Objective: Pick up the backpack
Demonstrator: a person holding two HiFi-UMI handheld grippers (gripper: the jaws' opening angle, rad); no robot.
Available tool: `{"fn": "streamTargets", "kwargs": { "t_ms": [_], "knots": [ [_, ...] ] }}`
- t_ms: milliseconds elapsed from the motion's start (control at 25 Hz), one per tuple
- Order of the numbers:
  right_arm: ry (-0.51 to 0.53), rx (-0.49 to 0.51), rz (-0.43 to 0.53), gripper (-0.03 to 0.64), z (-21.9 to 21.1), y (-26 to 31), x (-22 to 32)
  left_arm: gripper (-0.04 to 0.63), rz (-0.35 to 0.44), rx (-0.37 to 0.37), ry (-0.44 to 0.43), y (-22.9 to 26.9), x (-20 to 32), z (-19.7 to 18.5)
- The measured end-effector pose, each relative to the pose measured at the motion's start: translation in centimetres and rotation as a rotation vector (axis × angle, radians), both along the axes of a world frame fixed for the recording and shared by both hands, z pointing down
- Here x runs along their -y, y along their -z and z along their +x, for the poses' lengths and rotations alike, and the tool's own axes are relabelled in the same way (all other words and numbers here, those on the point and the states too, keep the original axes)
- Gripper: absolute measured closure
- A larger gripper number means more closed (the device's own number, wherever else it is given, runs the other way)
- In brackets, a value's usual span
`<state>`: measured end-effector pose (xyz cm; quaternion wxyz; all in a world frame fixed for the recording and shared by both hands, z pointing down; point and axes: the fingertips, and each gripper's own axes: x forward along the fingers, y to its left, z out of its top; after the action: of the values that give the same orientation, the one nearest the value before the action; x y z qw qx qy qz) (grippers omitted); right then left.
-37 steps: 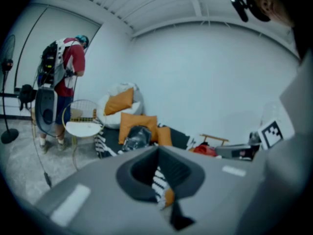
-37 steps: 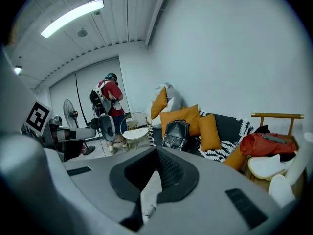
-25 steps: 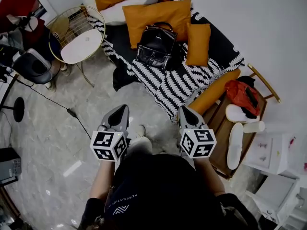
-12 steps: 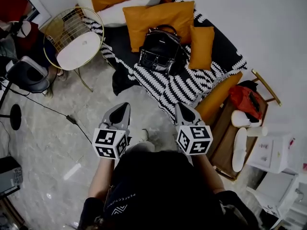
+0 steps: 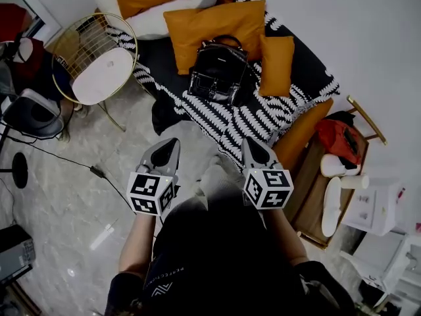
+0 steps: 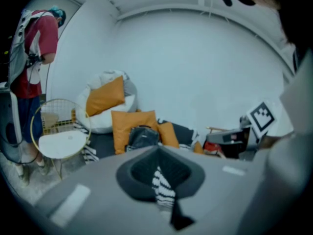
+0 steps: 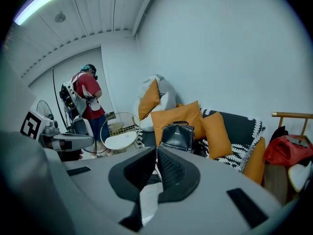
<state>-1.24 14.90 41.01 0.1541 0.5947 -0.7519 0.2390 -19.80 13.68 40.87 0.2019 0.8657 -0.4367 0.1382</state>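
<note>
The black backpack (image 5: 217, 71) stands upright on a black-and-white striped blanket (image 5: 253, 120), leaning against a large orange cushion (image 5: 214, 22). It also shows in the left gripper view as the backpack (image 6: 143, 137) and in the right gripper view as the backpack (image 7: 177, 136). My left gripper (image 5: 172, 141) is shut and empty, held over the floor well short of the bag. My right gripper (image 5: 247, 141) hovers at the blanket's near edge; its jaws are just opening, tips still close together, nothing between them. Both point toward the backpack.
A round gold wire side table (image 5: 99, 71) with a white top stands left of the blanket. A small orange cushion (image 5: 276, 64) lies right of the bag. At right stands a wooden rack (image 5: 309, 196) with a red bag (image 5: 339, 137). A person in red (image 7: 88, 102) stands far left.
Both grippers have travelled forward over the floor toward the blanket and backpack. The right gripper's tip now reaches the blanket's edge.
</note>
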Motion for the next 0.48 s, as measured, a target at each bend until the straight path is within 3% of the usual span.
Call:
{"fn": "streamTargets", "kwargs": {
  "t_ms": [480],
  "knots": [
    [0.018,0.010,0.005,0.541,2.9,-1.8,11.3,0.580,-0.029,0.052,0.026,-2.4,9.2,1.6]
  ]
}}
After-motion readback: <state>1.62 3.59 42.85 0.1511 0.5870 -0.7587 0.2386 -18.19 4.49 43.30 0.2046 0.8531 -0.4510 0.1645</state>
